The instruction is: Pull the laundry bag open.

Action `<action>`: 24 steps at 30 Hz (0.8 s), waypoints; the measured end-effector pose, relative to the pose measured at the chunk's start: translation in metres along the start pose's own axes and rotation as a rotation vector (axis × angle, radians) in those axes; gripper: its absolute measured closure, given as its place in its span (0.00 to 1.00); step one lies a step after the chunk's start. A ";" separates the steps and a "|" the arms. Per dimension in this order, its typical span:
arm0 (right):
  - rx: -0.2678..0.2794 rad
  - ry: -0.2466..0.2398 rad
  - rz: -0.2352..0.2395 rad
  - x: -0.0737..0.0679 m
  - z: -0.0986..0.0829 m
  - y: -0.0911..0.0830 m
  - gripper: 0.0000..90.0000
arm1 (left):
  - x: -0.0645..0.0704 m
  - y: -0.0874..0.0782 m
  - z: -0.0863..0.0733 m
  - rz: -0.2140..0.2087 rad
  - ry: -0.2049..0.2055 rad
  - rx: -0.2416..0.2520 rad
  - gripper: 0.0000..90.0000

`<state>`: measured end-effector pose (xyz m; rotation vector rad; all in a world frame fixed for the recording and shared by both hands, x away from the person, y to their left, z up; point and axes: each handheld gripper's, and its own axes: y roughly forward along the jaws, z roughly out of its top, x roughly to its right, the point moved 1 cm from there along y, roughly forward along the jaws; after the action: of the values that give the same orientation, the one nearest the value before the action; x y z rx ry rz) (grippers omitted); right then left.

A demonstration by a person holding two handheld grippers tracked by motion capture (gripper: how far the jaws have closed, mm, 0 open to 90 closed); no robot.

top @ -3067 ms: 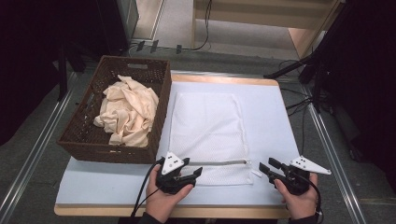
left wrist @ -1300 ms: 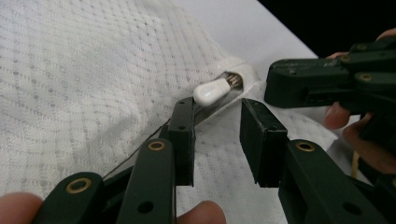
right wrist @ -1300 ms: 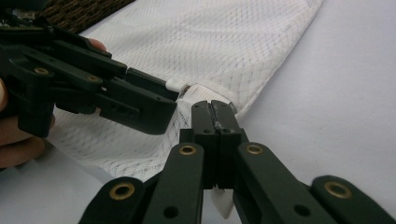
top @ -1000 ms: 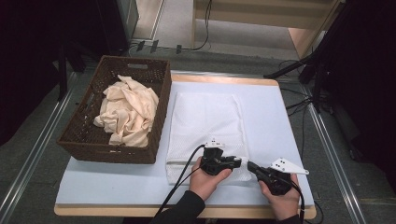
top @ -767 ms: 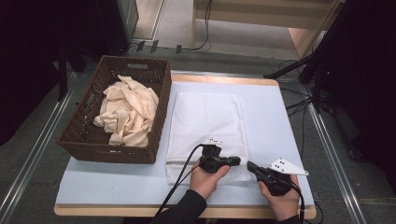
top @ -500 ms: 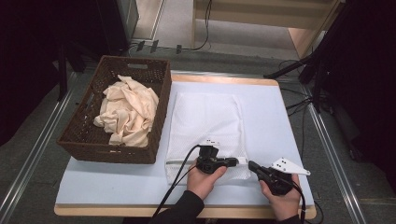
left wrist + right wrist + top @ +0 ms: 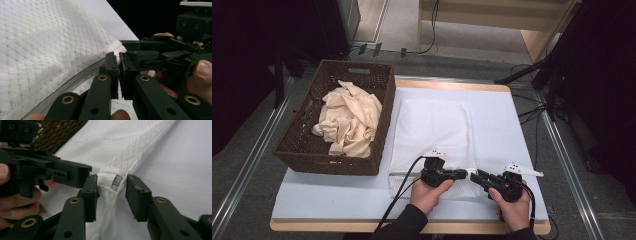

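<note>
High view: pale table (image 7: 337,192), grey floor (image 7: 242,165).

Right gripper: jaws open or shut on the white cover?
Open. The right gripper shows a clear gap between its jaws, straddling the zipper end of the white cover.

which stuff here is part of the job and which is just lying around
In the job: white zip cover, left gripper shut on its zipper end, right gripper open around the corner.
Lying about: basket, beige cloth.
</note>
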<state>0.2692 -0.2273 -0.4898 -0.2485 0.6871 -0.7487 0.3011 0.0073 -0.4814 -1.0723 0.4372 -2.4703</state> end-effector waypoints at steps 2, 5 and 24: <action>-0.003 -0.001 0.024 -0.001 0.000 0.001 0.77 | 0.000 0.000 0.000 -0.001 0.001 0.002 0.96; 0.009 -0.003 0.037 -0.002 0.000 0.000 0.85 | -0.002 -0.001 -0.002 -0.003 0.000 -0.005 0.96; 0.020 -0.067 -0.031 -0.014 -0.002 -0.001 0.97 | -0.001 -0.003 -0.004 0.029 -0.028 -0.009 0.96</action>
<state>0.2601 -0.2179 -0.4837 -0.2650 0.6136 -0.7731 0.2981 0.0112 -0.4829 -1.0954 0.4532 -2.4272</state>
